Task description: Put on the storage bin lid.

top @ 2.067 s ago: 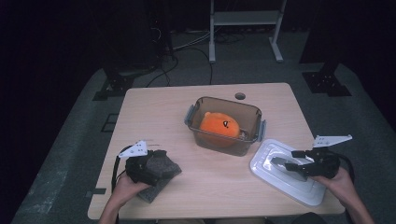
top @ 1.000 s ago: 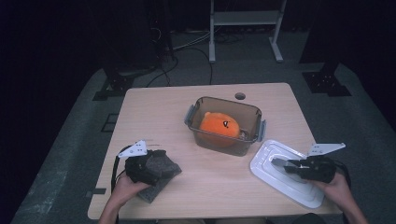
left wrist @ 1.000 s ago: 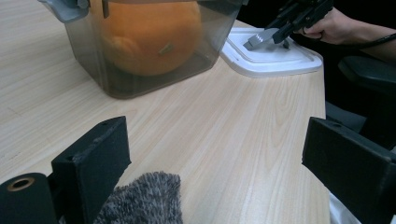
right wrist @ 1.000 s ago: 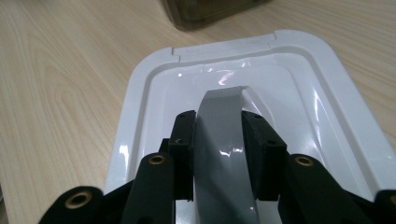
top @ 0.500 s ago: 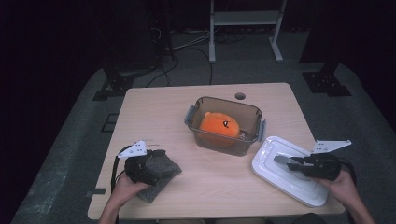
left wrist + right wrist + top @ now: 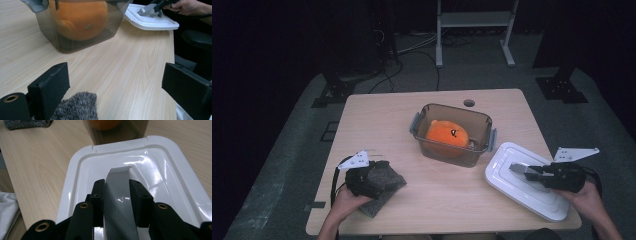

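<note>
The right gripper (image 6: 523, 171), fingers clamped on the white lid's (image 6: 507, 170) grey handle (image 6: 120, 195), has begun lifting it near the worktop's (image 6: 452, 195) right edge toward the container (image 6: 452, 135).

container (image 6: 452, 135): mid-table (image 6: 412, 110)
toy (image 6: 447, 136): inside the container
lid (image 6: 512, 165): right of the container, nearer the person, just beside it
cloth (image 6: 387, 187): left of the container, well apart, near the table's front edge

From where I sit this reads as a lab or recording studio, not a home. A single pale wooden bench (image 6: 392, 120) stands on grey carpet (image 6: 287, 170), ringed by black darkness. Cables (image 6: 412, 50) trail across the floor, dark stand feet (image 6: 559, 87) sit at the corners, and a white metal frame (image 6: 474, 30) stands behind.
</note>
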{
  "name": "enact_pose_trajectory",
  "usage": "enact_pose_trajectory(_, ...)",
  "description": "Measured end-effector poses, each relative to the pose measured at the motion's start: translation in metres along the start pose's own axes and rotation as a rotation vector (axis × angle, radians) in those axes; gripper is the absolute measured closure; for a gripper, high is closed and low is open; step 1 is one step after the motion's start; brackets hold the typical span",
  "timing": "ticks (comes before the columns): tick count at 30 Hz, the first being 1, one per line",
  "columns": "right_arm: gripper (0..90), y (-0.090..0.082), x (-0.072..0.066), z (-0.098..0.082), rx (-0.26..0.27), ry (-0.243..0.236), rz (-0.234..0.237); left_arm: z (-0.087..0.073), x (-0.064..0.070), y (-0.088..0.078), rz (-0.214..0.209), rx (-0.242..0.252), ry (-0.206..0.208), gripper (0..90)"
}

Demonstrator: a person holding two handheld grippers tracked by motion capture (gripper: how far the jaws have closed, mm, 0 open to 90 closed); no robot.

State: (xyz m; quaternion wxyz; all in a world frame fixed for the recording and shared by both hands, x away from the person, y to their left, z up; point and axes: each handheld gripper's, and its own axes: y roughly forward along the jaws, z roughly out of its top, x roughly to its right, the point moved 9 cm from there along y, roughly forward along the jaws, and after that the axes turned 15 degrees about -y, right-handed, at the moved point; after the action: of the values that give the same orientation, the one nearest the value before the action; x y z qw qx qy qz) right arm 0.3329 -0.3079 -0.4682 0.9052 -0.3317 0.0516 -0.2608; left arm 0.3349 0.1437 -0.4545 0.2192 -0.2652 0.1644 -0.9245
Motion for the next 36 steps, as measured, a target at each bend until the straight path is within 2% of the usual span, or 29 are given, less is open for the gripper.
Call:
enact_pose_trajectory(14,65.8,-0.021,-0.002,0.011,0.007,-0.019,-0.008,0.000,0.000,0.001,0.000,-0.003,0.002,6.7)
enact_pose_trajectory(21,65.8,-0.035,-0.001,0.018,0.035,-0.021,-0.019,0.000,0.000,0.000,-0.001,-0.001,0.001,6.7)
enact_pose_trajectory(27,65.8,-0.041,-0.002,0.022,0.037,-0.027,-0.022,0.000,0.000,0.000,-0.002,-0.001,-0.001,6.8)
enact_pose_trajectory(36,65.8,-0.053,-0.002,0.037,0.054,-0.046,-0.019,0.000,0.000,0.001,-0.002,-0.004,-0.002,6.8)
